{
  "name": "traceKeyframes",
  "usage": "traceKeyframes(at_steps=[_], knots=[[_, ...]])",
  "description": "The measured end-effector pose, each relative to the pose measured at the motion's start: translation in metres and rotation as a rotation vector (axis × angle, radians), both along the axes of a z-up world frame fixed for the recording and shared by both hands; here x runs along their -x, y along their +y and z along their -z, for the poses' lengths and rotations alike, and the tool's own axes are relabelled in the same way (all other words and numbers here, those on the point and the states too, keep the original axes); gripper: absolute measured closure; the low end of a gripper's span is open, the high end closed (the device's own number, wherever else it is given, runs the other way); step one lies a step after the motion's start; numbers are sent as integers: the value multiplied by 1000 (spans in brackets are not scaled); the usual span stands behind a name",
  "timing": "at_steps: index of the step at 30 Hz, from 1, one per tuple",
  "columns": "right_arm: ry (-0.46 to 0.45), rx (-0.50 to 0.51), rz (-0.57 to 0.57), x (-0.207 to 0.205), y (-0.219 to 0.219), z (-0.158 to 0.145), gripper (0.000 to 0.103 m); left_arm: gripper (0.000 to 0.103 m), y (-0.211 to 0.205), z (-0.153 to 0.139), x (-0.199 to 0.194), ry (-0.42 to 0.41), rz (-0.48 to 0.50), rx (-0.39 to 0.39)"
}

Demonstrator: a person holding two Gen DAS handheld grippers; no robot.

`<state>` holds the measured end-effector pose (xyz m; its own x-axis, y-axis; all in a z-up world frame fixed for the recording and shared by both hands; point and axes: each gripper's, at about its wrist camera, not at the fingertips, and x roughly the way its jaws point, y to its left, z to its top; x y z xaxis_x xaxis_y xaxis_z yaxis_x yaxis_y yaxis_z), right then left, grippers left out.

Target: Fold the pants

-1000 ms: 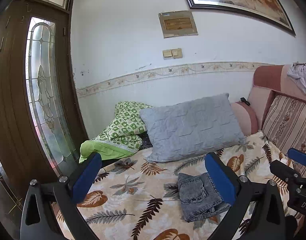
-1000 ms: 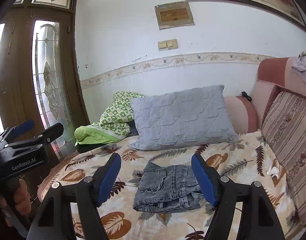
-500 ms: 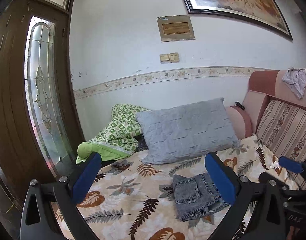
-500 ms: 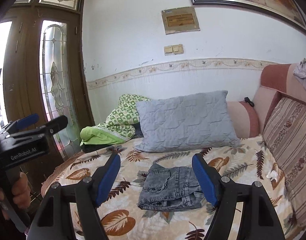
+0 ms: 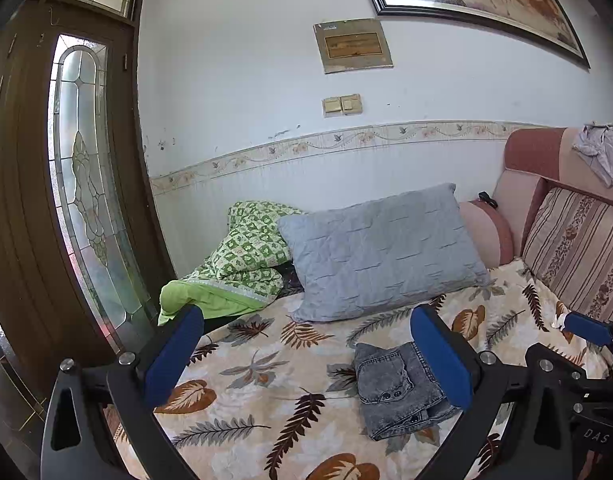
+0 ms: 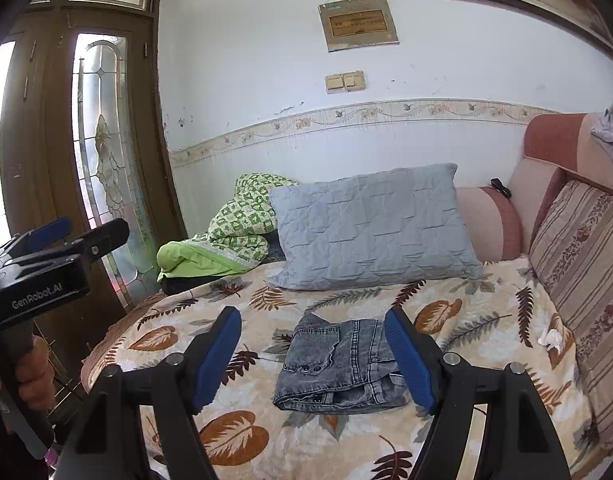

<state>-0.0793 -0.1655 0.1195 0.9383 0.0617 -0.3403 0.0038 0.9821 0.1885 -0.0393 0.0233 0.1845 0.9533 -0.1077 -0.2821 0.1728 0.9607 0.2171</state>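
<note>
Grey washed-denim pants (image 6: 338,364) lie folded into a compact bundle on the leaf-print bedsheet (image 6: 446,312), near the middle of the daybed and just short of the grey quilted pillow (image 6: 370,224) propped at the far side. I hold both grippers above the near edge of the bed, clear of the fabric. My right gripper (image 6: 312,354) is spread wide with nothing between its blue pads (image 6: 406,360); in its own camera the bundle sits framed in the gap, toward the right-hand finger. My left gripper (image 5: 306,354) is equally wide apart and empty, with the pants (image 5: 398,388) seen partly behind its right-hand pad (image 5: 440,354). From the right wrist view, my left gripper also shows at the far left, its black body gripped in my left hand (image 6: 32,376). A green patterned blanket (image 6: 242,224) is bunched to the left of the pillow, beside the wooden door with leaded glass (image 6: 106,152). A striped cushion (image 6: 586,264) leans along the right side of the bed, with a small crumpled white tissue (image 6: 552,338) on the sheet near it.
</note>
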Motion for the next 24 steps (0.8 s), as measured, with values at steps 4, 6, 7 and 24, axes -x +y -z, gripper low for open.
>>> traceKeyframes(at_steps=[4, 6, 7, 24], knots=[[2, 6, -5, -2, 3, -1, 26, 0, 1, -1, -1, 1, 0, 1], [6, 7, -8, -3, 4, 0, 26, 0, 1, -1, -1, 0, -1, 2], [8, 8, -11, -4, 5, 1, 26, 0, 1, -1, -1, 0, -1, 4], [24, 30, -37, -8, 16, 1, 26, 0, 4, 3, 0, 12, 2, 16]])
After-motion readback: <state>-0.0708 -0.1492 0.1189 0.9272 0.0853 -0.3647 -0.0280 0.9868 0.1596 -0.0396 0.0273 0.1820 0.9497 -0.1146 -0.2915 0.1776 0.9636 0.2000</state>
